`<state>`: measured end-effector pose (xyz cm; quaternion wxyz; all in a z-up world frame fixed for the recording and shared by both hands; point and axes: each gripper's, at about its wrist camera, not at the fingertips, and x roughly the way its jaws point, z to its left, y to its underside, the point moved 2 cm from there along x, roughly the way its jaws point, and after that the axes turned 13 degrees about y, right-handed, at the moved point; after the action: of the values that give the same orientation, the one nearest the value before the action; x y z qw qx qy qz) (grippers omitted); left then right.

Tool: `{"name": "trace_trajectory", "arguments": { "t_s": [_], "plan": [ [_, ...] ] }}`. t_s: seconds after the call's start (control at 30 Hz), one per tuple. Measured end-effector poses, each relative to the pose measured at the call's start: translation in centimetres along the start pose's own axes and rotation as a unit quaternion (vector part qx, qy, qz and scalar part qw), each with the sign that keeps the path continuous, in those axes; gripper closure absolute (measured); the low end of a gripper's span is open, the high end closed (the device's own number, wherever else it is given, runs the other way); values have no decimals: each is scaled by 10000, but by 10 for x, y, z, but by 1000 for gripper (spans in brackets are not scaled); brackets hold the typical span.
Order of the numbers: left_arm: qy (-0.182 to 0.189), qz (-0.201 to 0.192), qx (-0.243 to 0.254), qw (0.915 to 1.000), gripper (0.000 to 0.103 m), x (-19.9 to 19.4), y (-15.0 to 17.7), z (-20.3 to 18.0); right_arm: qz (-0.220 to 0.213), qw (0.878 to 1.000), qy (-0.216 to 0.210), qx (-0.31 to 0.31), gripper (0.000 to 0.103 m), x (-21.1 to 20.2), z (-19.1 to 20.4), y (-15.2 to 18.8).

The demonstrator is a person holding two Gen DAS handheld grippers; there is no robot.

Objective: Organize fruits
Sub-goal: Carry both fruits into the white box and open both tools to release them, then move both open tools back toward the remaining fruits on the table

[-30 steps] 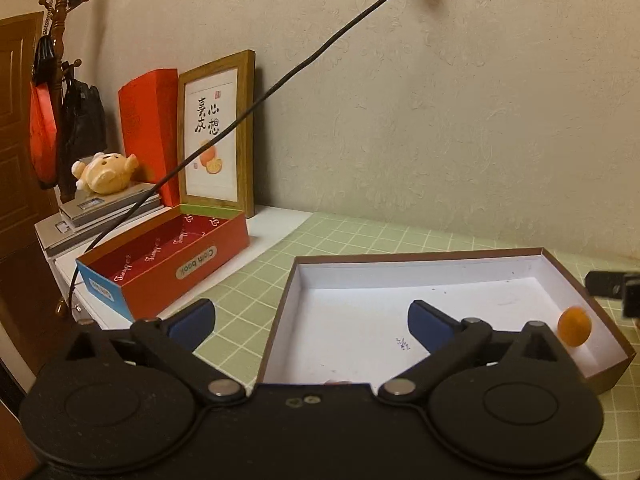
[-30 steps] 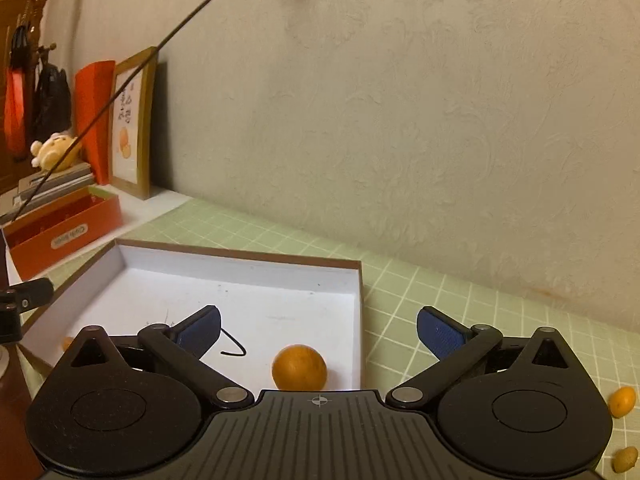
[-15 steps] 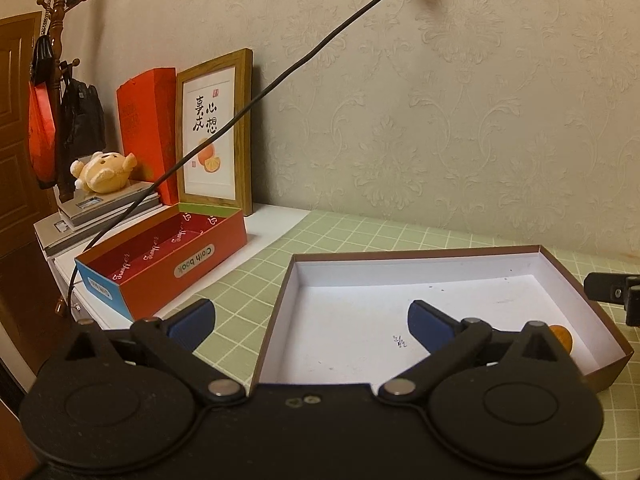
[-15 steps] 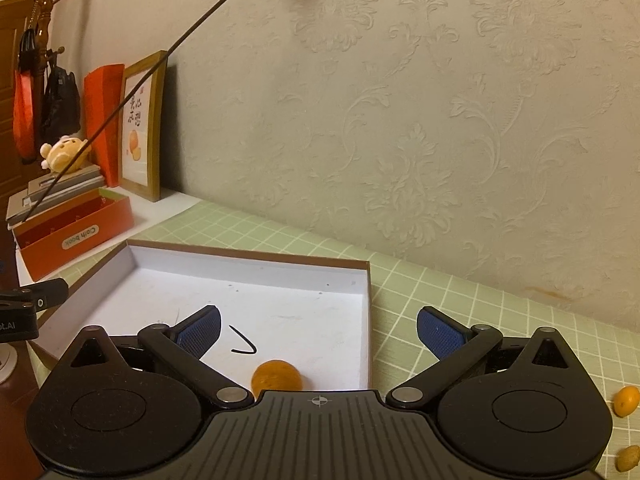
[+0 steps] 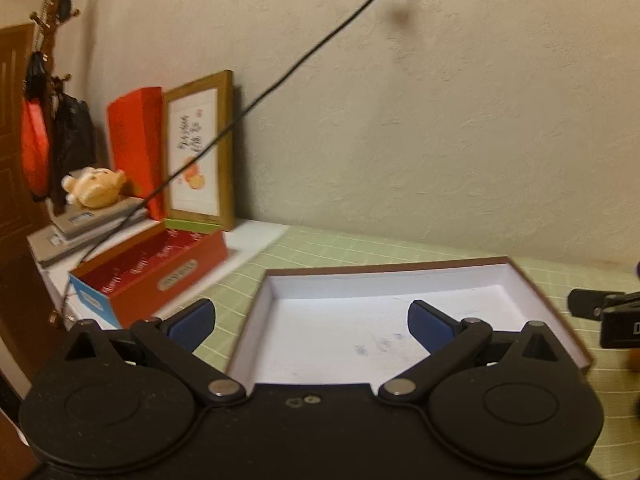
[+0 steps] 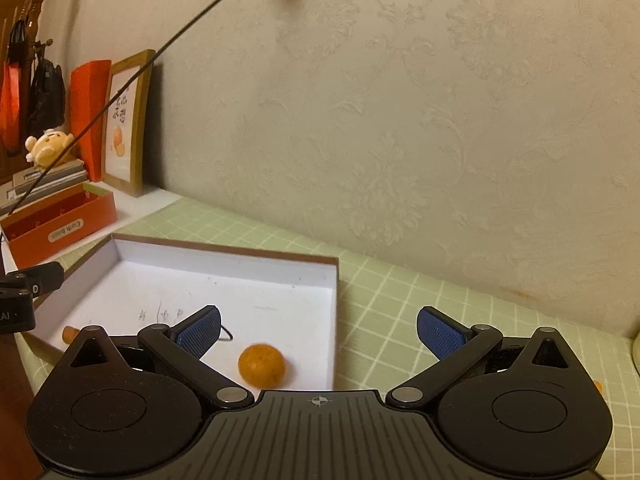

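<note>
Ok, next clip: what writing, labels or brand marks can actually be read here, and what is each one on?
"Cloth book": oval label on the red box, right wrist view; blurred in the left.
"AI": white letters on the left gripper, cut off by the picture edge.
"D": one white letter on the right gripper, cut off.
Brush characters on the framed picture: too blurred to read.
Pen marks on the white box floor: not legible.

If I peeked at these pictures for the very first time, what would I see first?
Probably the bright orange fruit lying inside the shallow white box on the green checked mat, just ahead of the open right gripper. After that, the red box and the framed picture leaning against the wall at the far left, with a little plush toy on a stack beside them.
</note>
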<state>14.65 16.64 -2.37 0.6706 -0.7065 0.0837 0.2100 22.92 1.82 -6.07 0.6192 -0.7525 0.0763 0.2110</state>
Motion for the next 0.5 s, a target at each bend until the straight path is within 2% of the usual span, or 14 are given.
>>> {"name": "trace_trajectory", "arguments": {
  "t_s": [0.23, 0.33, 0.5],
  "plan": [
    [371, -17, -30, 9993, 6, -17, 1, -20, -69, 9999, 116, -69, 0, -24, -34, 2],
    [513, -83, -29, 9986, 6, -24, 1, -31, 149, 9999, 37, 57, 0, -27, -51, 8],
    [780, -51, 39, 9969, 6, -25, 3, -52, 463, 9985, 174, 243, 0, -35, -80, 20]
  ]
}}
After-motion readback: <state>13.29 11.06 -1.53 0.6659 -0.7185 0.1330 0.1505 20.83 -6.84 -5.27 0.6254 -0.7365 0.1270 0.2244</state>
